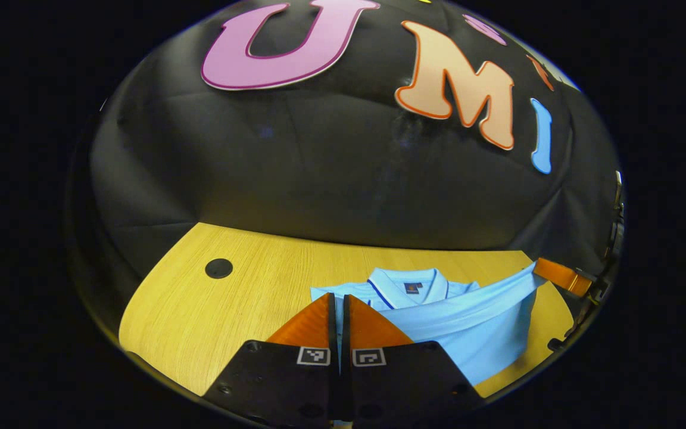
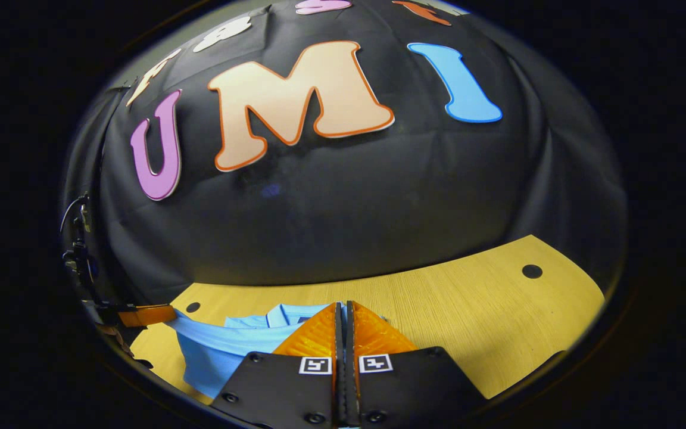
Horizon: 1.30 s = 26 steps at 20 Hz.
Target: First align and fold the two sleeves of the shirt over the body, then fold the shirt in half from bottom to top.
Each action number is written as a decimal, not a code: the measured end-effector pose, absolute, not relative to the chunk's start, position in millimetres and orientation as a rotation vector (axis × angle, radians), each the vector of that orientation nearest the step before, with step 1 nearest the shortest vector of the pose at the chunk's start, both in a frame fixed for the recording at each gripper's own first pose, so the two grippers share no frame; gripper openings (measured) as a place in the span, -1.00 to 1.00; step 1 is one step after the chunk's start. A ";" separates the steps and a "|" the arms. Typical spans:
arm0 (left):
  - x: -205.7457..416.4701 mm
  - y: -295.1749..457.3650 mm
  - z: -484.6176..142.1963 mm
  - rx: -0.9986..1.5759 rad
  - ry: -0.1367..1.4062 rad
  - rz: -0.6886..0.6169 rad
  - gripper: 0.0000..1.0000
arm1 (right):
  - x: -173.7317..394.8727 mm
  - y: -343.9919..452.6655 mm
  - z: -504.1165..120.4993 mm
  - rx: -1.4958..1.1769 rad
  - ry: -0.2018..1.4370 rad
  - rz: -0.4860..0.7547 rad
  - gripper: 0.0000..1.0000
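while the shirt hangs lifted, both tools pinch its hem (table beneath)

We saw a light blue shirt on the wooden table. Its collar had a thin dark stripe and pointed at the far wall. One edge of the shirt was lifted up and pulled tight across its body.
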<state>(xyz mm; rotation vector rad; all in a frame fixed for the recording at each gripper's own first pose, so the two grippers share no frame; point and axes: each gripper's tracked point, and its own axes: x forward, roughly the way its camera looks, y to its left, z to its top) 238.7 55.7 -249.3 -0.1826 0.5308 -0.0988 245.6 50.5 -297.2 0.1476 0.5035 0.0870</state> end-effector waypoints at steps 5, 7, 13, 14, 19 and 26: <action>269.2 53.2 -284.1 -0.060 0.537 -0.119 -1.00 | 266.8 45.5 -340.7 0.114 0.534 0.031 -0.96; 275.3 49.5 -284.8 -0.089 0.516 -0.122 -1.00 | 266.0 35.0 -350.5 0.087 0.553 -0.002 -0.82; 252.2 59.1 -257.9 -0.079 0.464 -0.055 0.86 | 242.0 28.7 -299.8 0.007 0.468 0.009 0.96; 242.6 59.3 -245.8 -0.071 0.443 -0.048 0.91 | 232.1 28.6 -286.4 -0.002 0.450 0.011 0.95; 181.0 49.0 -168.1 -0.036 0.306 -0.061 0.91 | 173.8 30.5 -207.1 -0.078 0.317 0.020 0.96; 79.9 24.0 -81.0 -0.065 0.156 -0.086 0.89 | 66.9 45.8 -112.4 -0.119 0.177 0.081 1.00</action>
